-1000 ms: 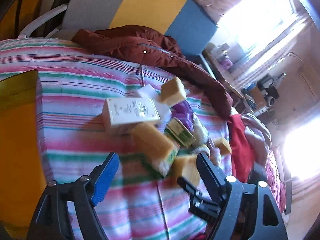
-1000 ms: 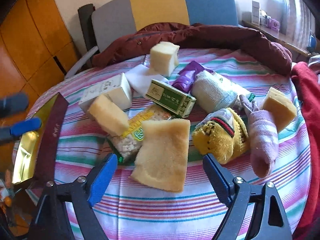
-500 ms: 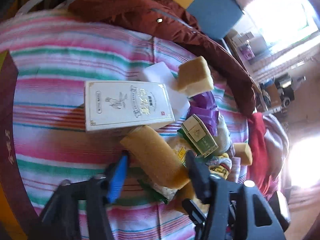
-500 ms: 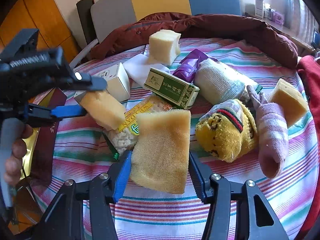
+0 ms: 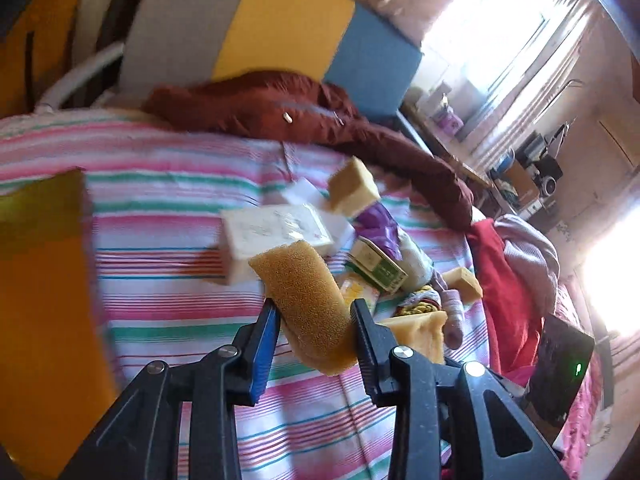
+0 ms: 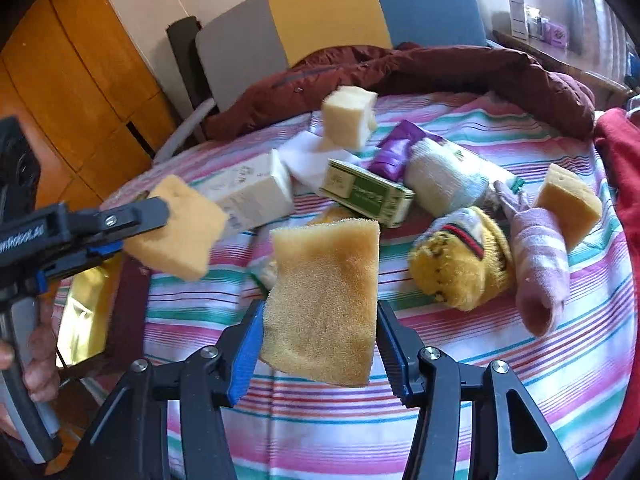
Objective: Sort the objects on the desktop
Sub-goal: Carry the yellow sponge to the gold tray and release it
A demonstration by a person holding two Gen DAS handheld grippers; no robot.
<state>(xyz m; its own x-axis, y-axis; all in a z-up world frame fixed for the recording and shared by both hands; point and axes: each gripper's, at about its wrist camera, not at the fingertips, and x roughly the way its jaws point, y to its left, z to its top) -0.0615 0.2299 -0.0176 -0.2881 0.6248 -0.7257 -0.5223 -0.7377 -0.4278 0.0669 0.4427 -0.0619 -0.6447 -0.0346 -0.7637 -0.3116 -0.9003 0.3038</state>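
The right gripper (image 6: 318,330) is clenched on a large flat yellow sponge slab (image 6: 324,300), pinched across its width so that its long axis runs straight forward from the fingers, the far edge tipped up and away toward the clutter. It appears lifted off the pink-striped tablecloth (image 6: 460,380). The left gripper (image 5: 314,334) grips a smaller thick yellow foam sponge (image 5: 308,292) the same way, long axis pointing ahead and upward; in the right wrist view this sponge (image 6: 180,228) hangs off the cloth's left edge, above a gold-lined dark red tray (image 6: 86,308).

So the tray lies left of the striped cloth, nearer the left hand. In my judgement the left sponge needs only to drop, while the right one must cross leftward.

Beyond the slab, on the cloth, lie a yellow knitted sock (image 6: 460,264) and a pink striped sock (image 6: 540,264), then a green carton (image 6: 366,196) and a cream rectangular box (image 6: 256,196). Farther back stand two more sponge blocks (image 6: 350,120), (image 6: 568,204), and a maroon jacket (image 6: 440,72) lies at the cloth's far edge.
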